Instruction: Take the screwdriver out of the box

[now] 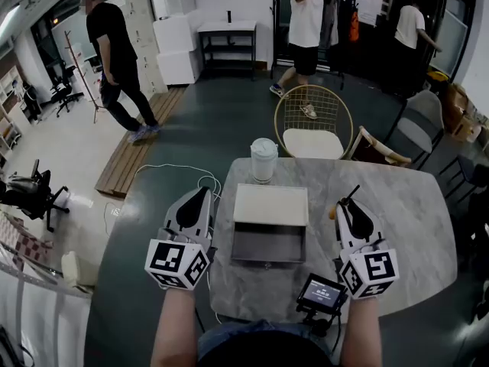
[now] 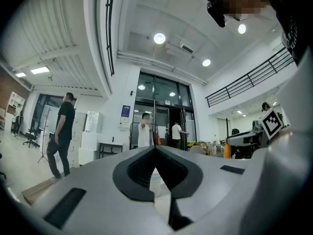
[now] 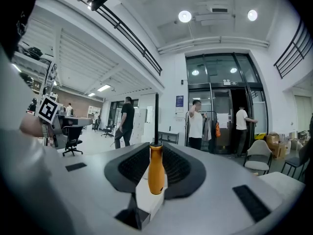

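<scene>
The open shallow box [image 1: 270, 243] lies in the middle of the marble table [image 1: 412, 220], its pale lid [image 1: 271, 203] folded back on the far side. My right gripper [image 1: 348, 202] hovers to the right of the box, shut on the screwdriver. In the right gripper view [image 3: 156, 148] the orange handle [image 3: 156, 168] sits between the pads and the black shaft [image 3: 156, 116] sticks out past the tips. My left gripper [image 1: 203, 193] is at the table's left edge beside the box. The left gripper view [image 2: 155, 150] shows its tips meeting with nothing between them.
A white lidded cup [image 1: 263, 159] stands behind the box. A small screen device [image 1: 322, 293] sits at the table's near edge by my right hand. A gold wire chair [image 1: 313, 125] and a grey chair [image 1: 419, 132] stand beyond the table. People walk in the background.
</scene>
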{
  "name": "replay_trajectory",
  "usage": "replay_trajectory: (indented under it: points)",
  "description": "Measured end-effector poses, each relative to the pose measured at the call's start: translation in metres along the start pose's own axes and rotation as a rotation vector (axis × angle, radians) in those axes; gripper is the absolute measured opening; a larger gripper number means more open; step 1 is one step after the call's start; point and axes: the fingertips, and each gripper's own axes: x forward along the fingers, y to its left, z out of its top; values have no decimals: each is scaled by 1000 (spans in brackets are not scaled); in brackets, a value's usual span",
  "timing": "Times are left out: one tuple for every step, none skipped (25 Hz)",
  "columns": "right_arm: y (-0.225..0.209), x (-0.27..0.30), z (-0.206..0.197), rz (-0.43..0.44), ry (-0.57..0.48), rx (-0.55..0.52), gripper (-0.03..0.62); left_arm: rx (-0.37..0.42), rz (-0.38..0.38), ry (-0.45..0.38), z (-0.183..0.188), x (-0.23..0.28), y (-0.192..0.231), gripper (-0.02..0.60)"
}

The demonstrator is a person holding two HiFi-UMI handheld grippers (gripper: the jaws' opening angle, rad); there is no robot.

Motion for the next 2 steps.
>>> replay_trajectory:
  points:
    - [1, -1, 0, 1, 0, -2, 97, 0, -2, -1, 0, -1, 0, 12]
    - [3, -2, 0, 2, -1, -4, 97, 0, -3, -3, 0, -2, 0, 12]
